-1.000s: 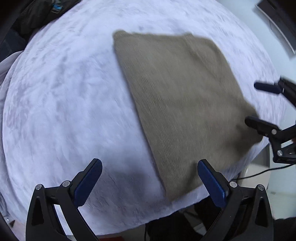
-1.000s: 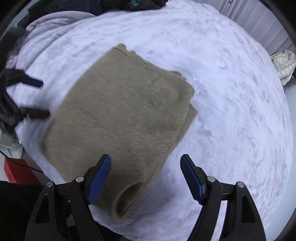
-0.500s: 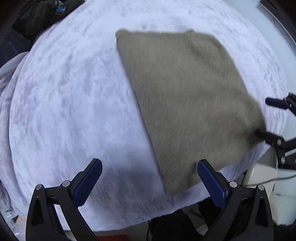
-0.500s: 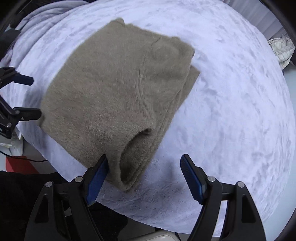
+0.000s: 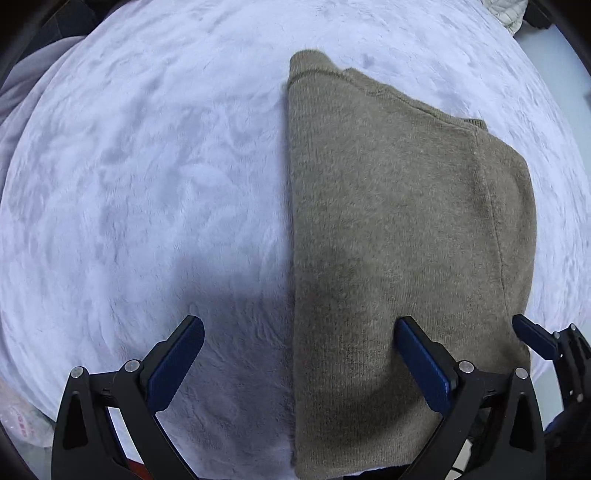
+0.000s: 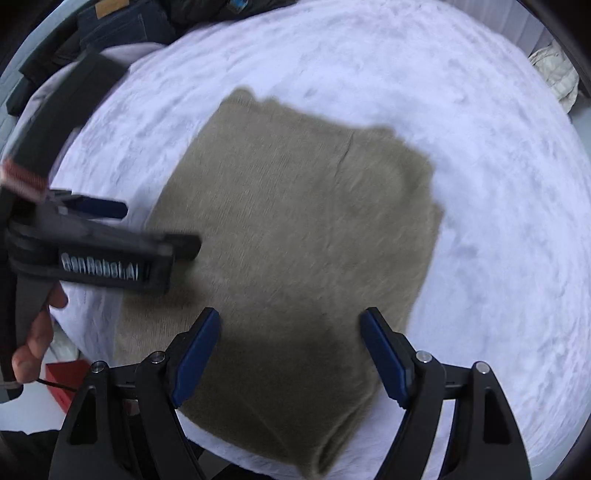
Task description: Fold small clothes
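Note:
A folded olive-brown knit sweater (image 5: 399,229) lies flat on a white fluffy blanket (image 5: 147,166). My left gripper (image 5: 301,356) points straight down, open, astride the sweater's left edge: one finger over the blanket, the other over the knit. One of the right gripper's fingers (image 5: 533,338) shows beside the sweater's near right corner. In the right wrist view the sweater (image 6: 295,206) fills the middle. My right gripper (image 6: 291,352) hangs open over its near part, nothing pinched. The left gripper (image 6: 159,225) reaches in from the left, held by a hand (image 6: 33,343).
Dark clothes and jeans (image 6: 122,22) are piled at the blanket's far left. A cream cloth (image 6: 554,74) lies at the far right. A red box (image 6: 62,380) sits below the blanket's near edge. A grey cover (image 5: 22,96) bunches at the left.
Both grippers have dropped closer to the sweater and rolled. The left gripper has shifted over the sweater's edge, now near the right one. The sweater lies as before.

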The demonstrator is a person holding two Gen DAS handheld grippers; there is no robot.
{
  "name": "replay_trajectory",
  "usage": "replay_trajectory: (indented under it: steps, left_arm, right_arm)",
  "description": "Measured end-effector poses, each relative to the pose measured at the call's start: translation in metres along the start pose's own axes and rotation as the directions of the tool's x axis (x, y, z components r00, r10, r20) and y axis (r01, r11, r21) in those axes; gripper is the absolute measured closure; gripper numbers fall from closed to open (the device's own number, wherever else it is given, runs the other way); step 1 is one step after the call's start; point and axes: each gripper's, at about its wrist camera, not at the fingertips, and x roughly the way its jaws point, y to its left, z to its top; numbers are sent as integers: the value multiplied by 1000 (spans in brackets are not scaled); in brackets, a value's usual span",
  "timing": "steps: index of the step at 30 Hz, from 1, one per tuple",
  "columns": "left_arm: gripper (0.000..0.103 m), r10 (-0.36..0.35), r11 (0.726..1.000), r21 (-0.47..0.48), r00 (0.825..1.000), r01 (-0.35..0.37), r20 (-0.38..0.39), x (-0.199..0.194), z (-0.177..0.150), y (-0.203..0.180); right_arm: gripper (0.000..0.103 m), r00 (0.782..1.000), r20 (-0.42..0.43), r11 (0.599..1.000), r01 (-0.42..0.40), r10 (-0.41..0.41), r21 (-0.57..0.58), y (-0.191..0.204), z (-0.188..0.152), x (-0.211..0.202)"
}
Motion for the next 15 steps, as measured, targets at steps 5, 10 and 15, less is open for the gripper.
replay_trajectory:
  steps: [5,10,15]
  left_arm:
    - [0,28,999,27,1000,-28,4,-11,-13,-1]
    - [0,30,999,29,999,-31,34,-26,-3,-6]
    - [0,71,997,35,997,-71,-13,2,35,-21]
  right_arm:
    - [18,1000,11,999,21,-21,-48,6,-16,-6]
    - [17,996,84,997,17,-10,-78,0,2,-27]
    - [17,998,53,986,24,-15,-168,-6,44,-9]
